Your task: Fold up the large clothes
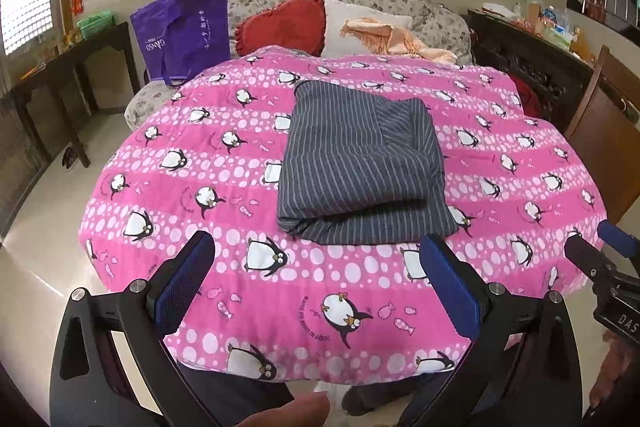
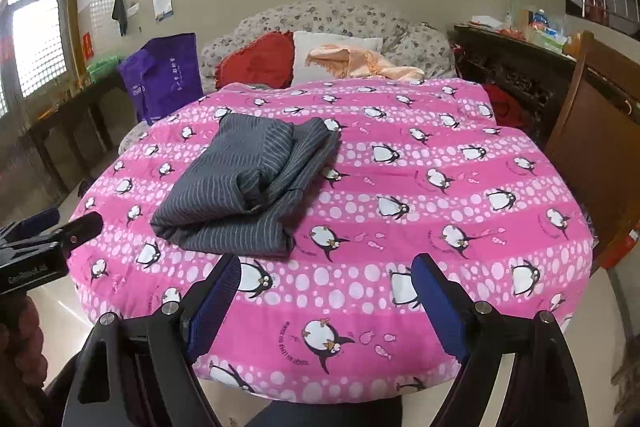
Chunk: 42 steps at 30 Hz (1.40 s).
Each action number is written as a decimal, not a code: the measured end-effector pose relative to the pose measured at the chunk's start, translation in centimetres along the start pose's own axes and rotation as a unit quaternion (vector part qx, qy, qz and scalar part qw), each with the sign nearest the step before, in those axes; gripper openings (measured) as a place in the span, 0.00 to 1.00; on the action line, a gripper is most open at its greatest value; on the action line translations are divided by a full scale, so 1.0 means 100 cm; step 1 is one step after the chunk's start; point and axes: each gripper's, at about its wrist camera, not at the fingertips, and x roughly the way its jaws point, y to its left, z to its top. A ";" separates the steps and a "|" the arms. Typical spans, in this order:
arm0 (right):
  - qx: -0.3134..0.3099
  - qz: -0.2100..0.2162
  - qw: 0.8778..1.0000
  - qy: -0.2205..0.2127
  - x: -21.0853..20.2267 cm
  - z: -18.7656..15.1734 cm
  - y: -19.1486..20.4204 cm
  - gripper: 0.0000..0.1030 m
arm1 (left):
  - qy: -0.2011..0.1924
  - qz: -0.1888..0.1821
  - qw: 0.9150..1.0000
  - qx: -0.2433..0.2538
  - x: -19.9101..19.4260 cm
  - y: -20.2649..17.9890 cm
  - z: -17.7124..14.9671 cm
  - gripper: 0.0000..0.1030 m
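On the worktop, centre: striped grey garment [image 1: 360,163], folded into a compact stack.
Worktop cover: pink penguin-print quilt [image 1: 280,291] beneath the garment.
Left gripper [image 1: 316,267]: spread wide, empty, short of the garment's near edge.
Right gripper [image 2: 326,287]: likewise spread, empty, just beside the near edge.
Background: floral sofa [image 2: 340,23], purple bag [image 1: 184,31].

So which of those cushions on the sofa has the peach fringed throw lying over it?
The white cushion, right of the red cushion. The peach throw drapes across its right part; the red one has nothing on it.
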 end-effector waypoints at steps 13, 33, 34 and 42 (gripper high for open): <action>-0.012 0.008 1.000 0.019 0.010 0.016 -0.001 0.82 | 0.034 -0.013 0.999 0.003 0.029 -0.010 0.012 1.00; -0.015 0.034 0.995 0.089 0.078 0.065 -0.002 0.82 | 0.156 -0.022 0.987 -0.040 0.108 0.020 0.068 1.00; -0.017 0.035 0.995 0.092 0.080 0.068 -0.001 0.82 | 0.160 -0.018 0.986 -0.039 0.111 0.021 0.069 1.00; -0.022 0.036 0.992 0.119 0.107 0.080 -0.002 0.82 | 0.173 -0.022 0.983 -0.048 0.126 0.026 0.078 1.00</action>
